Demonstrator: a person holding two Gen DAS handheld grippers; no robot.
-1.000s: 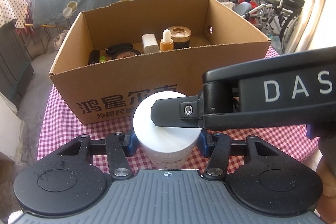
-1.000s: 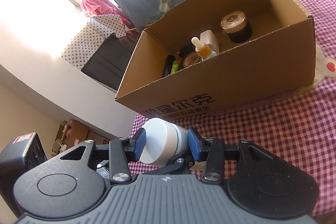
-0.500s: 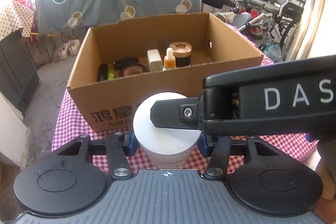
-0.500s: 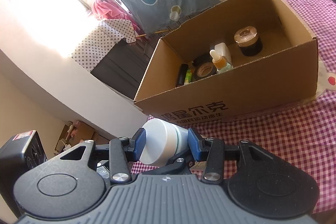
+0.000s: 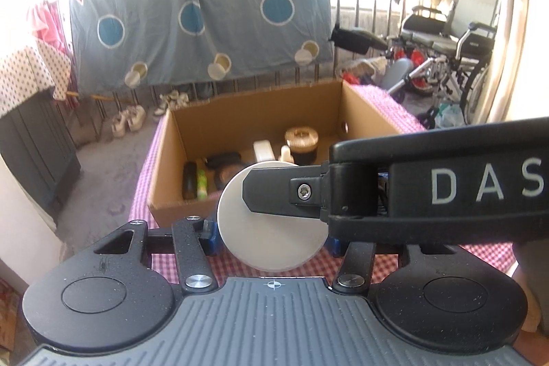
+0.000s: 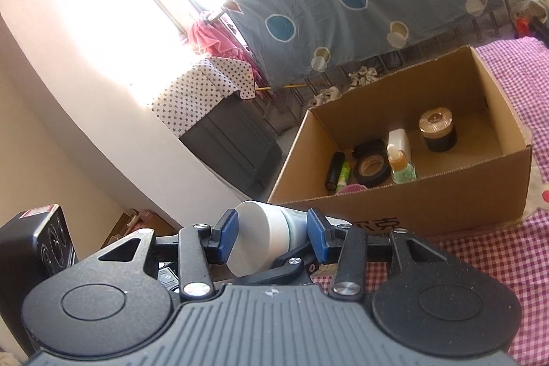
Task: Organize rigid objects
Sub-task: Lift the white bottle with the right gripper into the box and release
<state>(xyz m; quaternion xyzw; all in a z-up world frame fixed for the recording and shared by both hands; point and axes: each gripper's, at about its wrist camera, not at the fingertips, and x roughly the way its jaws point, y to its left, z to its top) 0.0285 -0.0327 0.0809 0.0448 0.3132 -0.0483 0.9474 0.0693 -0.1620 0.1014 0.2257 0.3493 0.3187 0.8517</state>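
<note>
Both claws are gripping one white jar [image 5: 271, 218] at once. The left gripper [image 5: 271, 235] is clenching it around the body, blue pads [image 5: 209, 237] pressing its sides, so the flat lid is facing that camera. The right gripper [image 6: 271, 237] is reaching in across it from the right, its fingers closing on the jar's top and bottom; in the right wrist view the jar [image 6: 264, 239] is lying on its side between the blue pads [image 6: 228, 235], lid toward the left. I judge this to be a handover, though which claw is giving cannot be told.

The jar is hanging in the air short of the box [image 6: 405, 215], not inside it. The box is sitting on the checked cloth [image 6: 480, 266], open at the top, and lying ahead of and lower than both claws. From the right claw it is lying ahead and to the right; from the left claw it is lying straight ahead, its near wall [image 5: 178, 211] just beyond the jar.

Inside are standing a dark jar with a gold lid [image 6: 437, 129], a dropper bottle [image 6: 399, 165], a white bottle [image 6: 399, 139] and tape rolls [image 6: 372, 168], with tubes at the left end. The right end of the floor is looking bare, so the coming move probably calls for carrying the jar forward over the near wall and lowering it there, upright, with only one claw holding
</note>
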